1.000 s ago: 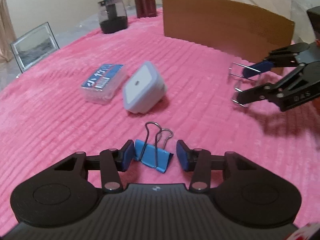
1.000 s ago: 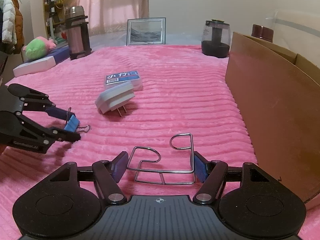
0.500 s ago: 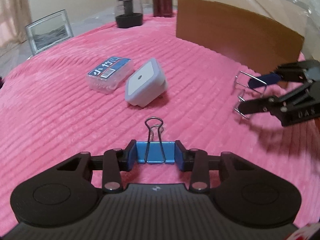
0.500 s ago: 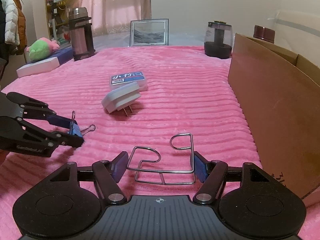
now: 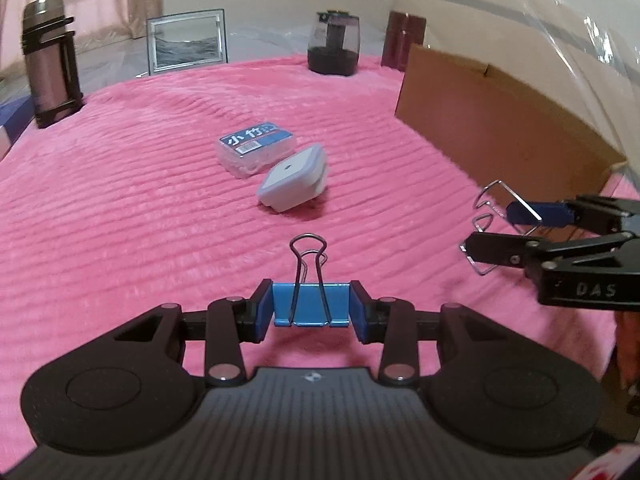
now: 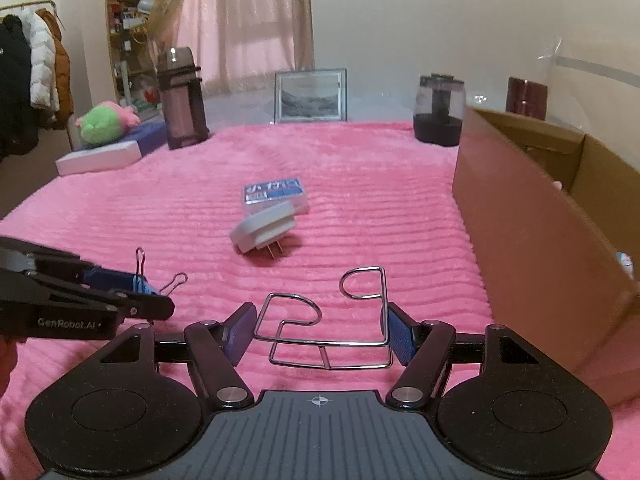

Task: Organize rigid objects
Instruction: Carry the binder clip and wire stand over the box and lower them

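A blue binder clip (image 5: pixel 311 307) is clamped between the pads of the left gripper (image 5: pixel 311 312), above the pink bedspread (image 5: pixel 140 208). A wire rack (image 6: pixel 336 320) is gripped by the right gripper (image 6: pixel 320 334), just beside the cardboard box (image 6: pixel 532 220). A plug adapter (image 5: pixel 292 178) is seen touching a clear case (image 5: pixel 256 148) mid-bed.

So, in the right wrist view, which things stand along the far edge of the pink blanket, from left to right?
Thermos flask → picture frame → dark glass jar → dark red canister.
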